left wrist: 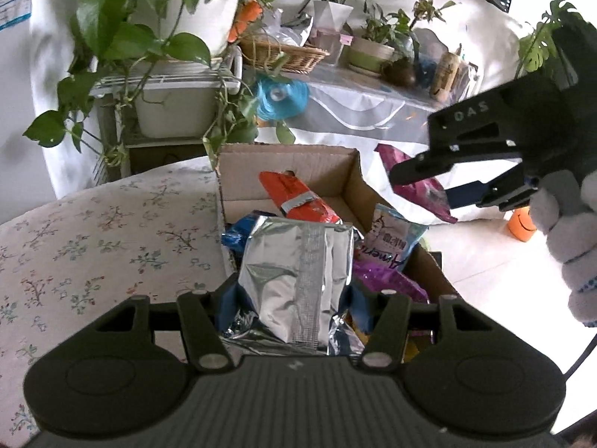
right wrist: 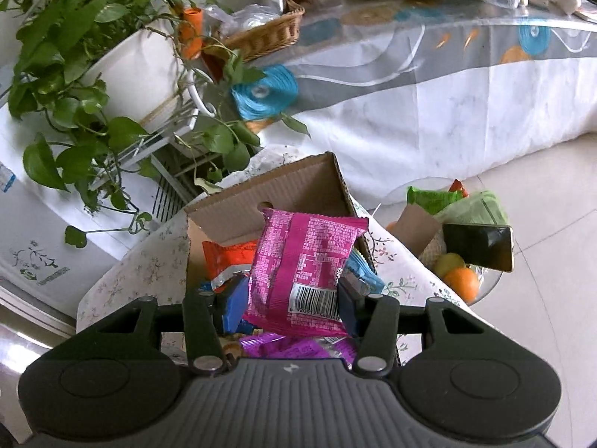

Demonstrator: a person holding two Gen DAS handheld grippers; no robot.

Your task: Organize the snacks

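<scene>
My left gripper (left wrist: 294, 298) is shut on a silver foil snack bag (left wrist: 298, 272) and holds it over an open cardboard box (left wrist: 291, 164) of snacks. An orange packet (left wrist: 298, 201) and a pale blue packet (left wrist: 391, 235) lie in the box. My right gripper (right wrist: 294, 298) is shut on a pink snack packet (right wrist: 302, 268) above the same box (right wrist: 298, 186), where an orange packet (right wrist: 227, 257) shows. In the left wrist view the right gripper (left wrist: 429, 183) holds that pink packet (left wrist: 421, 186) at the right, above the box.
The box stands on a floral-cloth table (left wrist: 93, 246). Potted trailing plants (left wrist: 160, 37) and a wicker basket (left wrist: 283, 52) stand behind. A glass bowl with an orange (right wrist: 462, 283), a phone (right wrist: 481, 246) and green packets sits at the right.
</scene>
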